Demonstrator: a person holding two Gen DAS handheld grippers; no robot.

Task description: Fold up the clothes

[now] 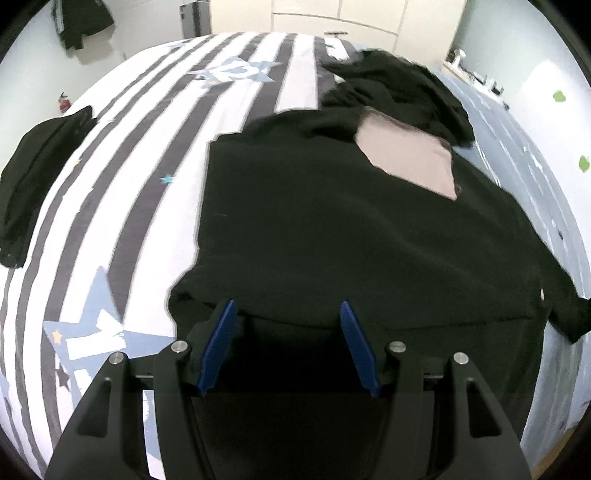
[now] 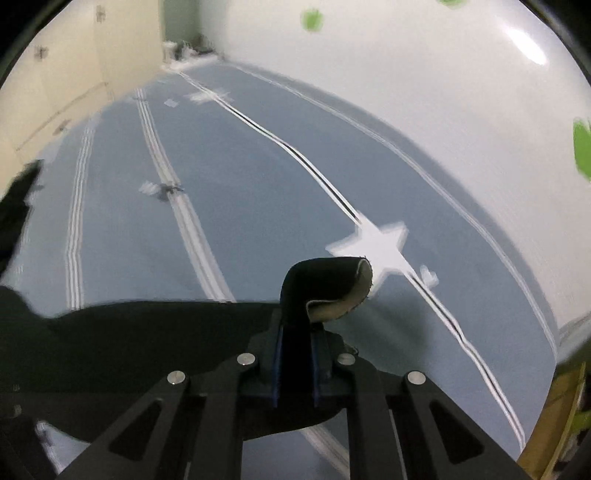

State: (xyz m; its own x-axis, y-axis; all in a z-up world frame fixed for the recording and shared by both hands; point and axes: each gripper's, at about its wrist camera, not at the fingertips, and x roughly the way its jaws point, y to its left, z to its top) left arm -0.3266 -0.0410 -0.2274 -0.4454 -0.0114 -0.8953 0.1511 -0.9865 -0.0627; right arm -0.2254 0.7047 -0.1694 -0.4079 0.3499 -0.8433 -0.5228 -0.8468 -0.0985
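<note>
A large black garment (image 1: 332, 229) lies spread on the striped bed cover (image 1: 147, 147). My left gripper (image 1: 288, 304) hovers at its near edge, blue pads (image 1: 221, 339) wide apart; nothing is pinched between them. In the right wrist view my right gripper (image 2: 295, 321) is shut on a strip of the black garment's fabric (image 2: 325, 284), which curls over above the fingertips and shows a pale inner side. The rest of that garment (image 2: 147, 339) trails away to the left over the blue cover (image 2: 221, 184).
A beige rectangular piece (image 1: 410, 158) lies on the black garment. A crumpled black garment (image 1: 399, 88) sits behind it, and another dark one (image 1: 37, 173) at the bed's left edge. Dark clothes (image 1: 81, 22) hang on the far wall. A white wall (image 2: 406, 74) borders the bed's right side.
</note>
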